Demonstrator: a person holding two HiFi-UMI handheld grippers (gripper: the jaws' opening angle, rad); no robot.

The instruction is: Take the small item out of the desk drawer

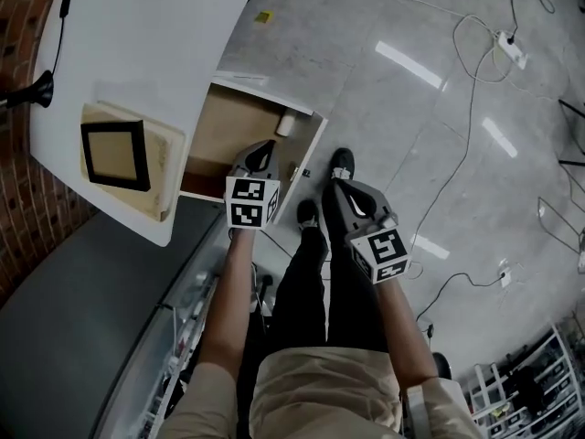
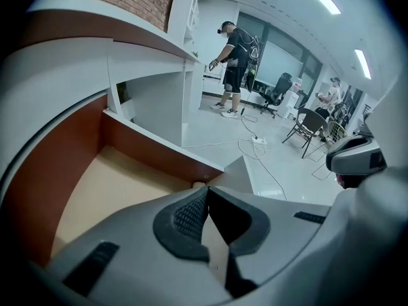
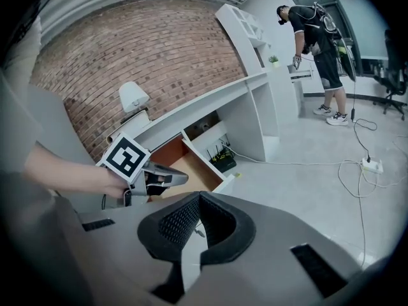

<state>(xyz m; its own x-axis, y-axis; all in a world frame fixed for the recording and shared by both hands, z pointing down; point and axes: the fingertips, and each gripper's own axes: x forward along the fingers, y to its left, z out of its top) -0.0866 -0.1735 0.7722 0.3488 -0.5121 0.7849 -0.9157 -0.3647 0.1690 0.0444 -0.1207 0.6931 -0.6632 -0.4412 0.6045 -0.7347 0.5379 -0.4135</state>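
The desk drawer (image 1: pixel 219 126) stands pulled out under the white desk top, and its pale wood bottom (image 2: pixel 121 190) is bare. A small cream cylinder (image 1: pixel 286 123) stands in the drawer's corner by the front panel; in the left gripper view this small item (image 2: pixel 199 185) peeks out just past the jaw tips. My left gripper (image 1: pixel 264 146) hovers over the drawer's near side, shut with nothing between its pads (image 2: pixel 206 190). My right gripper (image 1: pixel 335 187) hangs over the floor beside the drawer, also shut and empty (image 3: pixel 199 197). It looks toward the left gripper (image 3: pixel 153 176).
On the white desk top (image 1: pixel 155 35) a dark picture frame (image 1: pixel 114 154) lies on a wooden box, with a black lamp (image 1: pixel 37 90) at the left edge. My feet (image 1: pixel 340 165) stand by the drawer front. Cables and a power strip (image 1: pixel 510 48) lie on the floor.
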